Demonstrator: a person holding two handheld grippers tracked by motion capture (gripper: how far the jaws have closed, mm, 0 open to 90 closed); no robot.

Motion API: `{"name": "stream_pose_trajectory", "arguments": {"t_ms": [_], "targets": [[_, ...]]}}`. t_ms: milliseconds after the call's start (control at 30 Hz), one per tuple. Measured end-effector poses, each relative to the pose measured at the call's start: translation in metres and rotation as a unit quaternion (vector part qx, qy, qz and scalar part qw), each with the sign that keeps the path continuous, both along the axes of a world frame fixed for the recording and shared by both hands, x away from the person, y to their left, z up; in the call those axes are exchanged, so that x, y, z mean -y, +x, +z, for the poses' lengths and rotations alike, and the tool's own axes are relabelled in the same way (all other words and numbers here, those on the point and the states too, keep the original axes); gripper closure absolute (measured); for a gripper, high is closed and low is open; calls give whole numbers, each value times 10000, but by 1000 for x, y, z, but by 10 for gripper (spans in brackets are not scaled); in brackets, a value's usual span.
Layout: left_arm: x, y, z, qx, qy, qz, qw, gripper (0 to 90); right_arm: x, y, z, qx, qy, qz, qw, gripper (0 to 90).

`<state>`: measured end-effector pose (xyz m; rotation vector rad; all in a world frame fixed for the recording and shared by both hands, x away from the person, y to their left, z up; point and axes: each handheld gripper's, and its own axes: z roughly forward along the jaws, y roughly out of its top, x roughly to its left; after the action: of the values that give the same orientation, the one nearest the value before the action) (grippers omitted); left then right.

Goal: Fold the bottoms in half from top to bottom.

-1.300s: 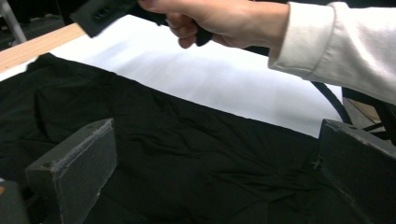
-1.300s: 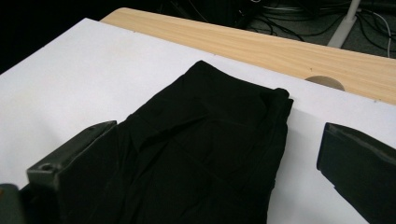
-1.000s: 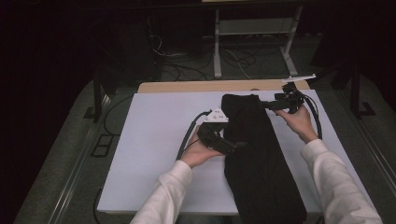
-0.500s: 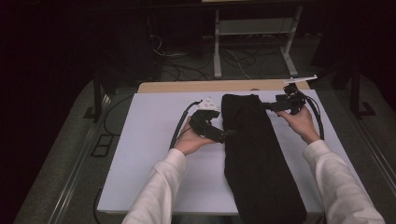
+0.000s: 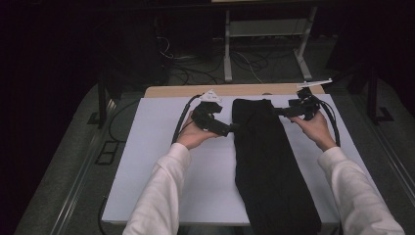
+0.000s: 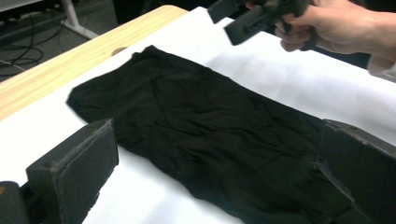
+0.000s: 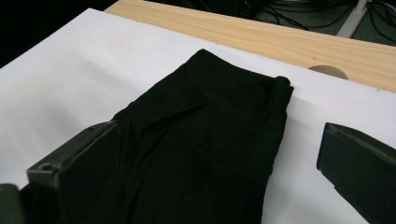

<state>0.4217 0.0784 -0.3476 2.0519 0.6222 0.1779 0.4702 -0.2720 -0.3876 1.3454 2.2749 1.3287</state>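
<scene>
Cloth: black fabric (image 5: 271, 166), folded into a long strip, lying flat on the white sheet from near the far edge of the tabletop to the near edge, right of centre; surface lightly wrinkled.
White sheet: (image 5: 156, 166) covers most of the tabletop; bare wood strip (image 5: 186, 91) along the far edge.
Left gripper: (image 5: 230, 129) held in the left hand (image 5: 193, 136), at the cloth's left edge near its far end; jaws spread wide, nothing between them, cloth lying just ahead and below.
Right gripper: (image 5: 283, 111) held in the right hand (image 5: 315, 128), at the cloth's right edge near the far end; jaws spread wide, empty, above the cloth's far corner.
Sleeves: white, reaching in from the near edge.
Cables: black loops trailing from each gripper.
</scene>
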Motion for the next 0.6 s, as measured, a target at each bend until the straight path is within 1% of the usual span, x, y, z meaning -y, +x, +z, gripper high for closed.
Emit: {"name": "stream_pose_trajectory", "arguments": {"t_ms": [67, 133, 167, 367, 500, 600], "targets": [[-2, 5, 1, -28, 11, 38, 10000, 0, 0, 0, 0, -8, 6, -2, 10000, 0], [-5, 9, 1, -33, -25, 99, 9999, 0, -1, 0, 0, -7, 6, 12, 10000, 0], [-6, 10, 0, -51, -45, 121, 9999, 0, -1, 0, 0, -16, -4, 12, 10000, 0], [-11, 18, -6, -173, -13, 257, 9995, 0, -1, 1, -3, -100, 1, 39, 9999, 0], [-13, 24, -11, -221, -82, 369, 9990, 0, -1, 2, -5, -129, 5, 34, 9999, 0], [-14, 27, -13, -250, -158, 386, 9988, 0, -2, 3, -7, -155, 15, 33, 9999, 0]]}}
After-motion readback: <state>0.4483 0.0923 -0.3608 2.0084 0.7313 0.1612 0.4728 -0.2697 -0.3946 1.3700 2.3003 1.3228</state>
